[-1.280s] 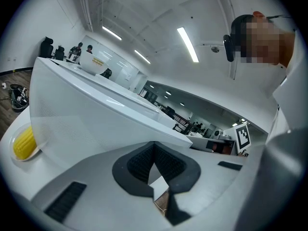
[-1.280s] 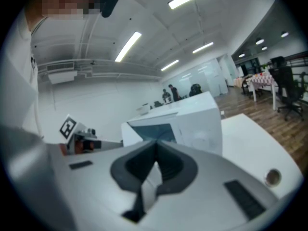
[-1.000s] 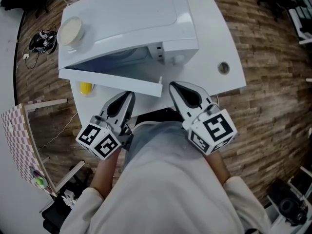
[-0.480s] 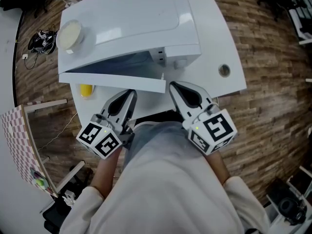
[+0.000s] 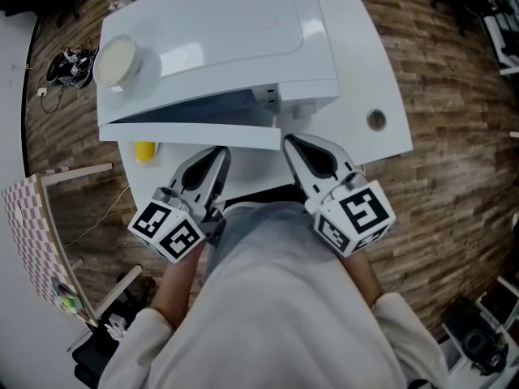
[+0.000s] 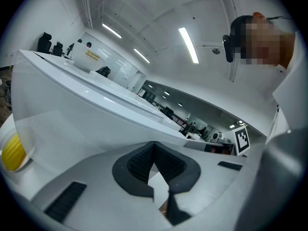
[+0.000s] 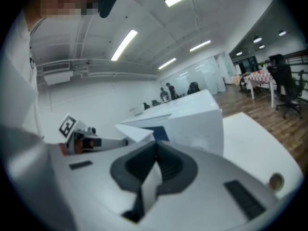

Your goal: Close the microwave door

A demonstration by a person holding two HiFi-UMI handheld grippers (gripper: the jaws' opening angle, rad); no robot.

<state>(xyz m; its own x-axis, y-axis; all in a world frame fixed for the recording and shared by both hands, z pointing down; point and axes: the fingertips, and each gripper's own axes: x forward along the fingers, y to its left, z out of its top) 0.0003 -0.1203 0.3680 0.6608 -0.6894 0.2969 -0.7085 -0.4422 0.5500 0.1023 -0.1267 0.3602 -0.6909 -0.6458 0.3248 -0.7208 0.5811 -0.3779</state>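
A white microwave stands on a white table, its door swung out at a narrow angle and hinged at the left. My left gripper is shut with nothing in it, just in front of the door's outer face. Also shut and holding nothing, my right gripper has its tip right beside the door's free end; I cannot tell whether it touches. In the right gripper view the door angles out from the microwave body.
A round white bowl sits on the microwave top at the left. A yellow object lies on the table under the door's hinge side. A cable hole marks the table's right part. Wooden floor surrounds the table.
The door has swung in toward the microwave, narrowing the gap. Both grippers have moved slightly forward with it.
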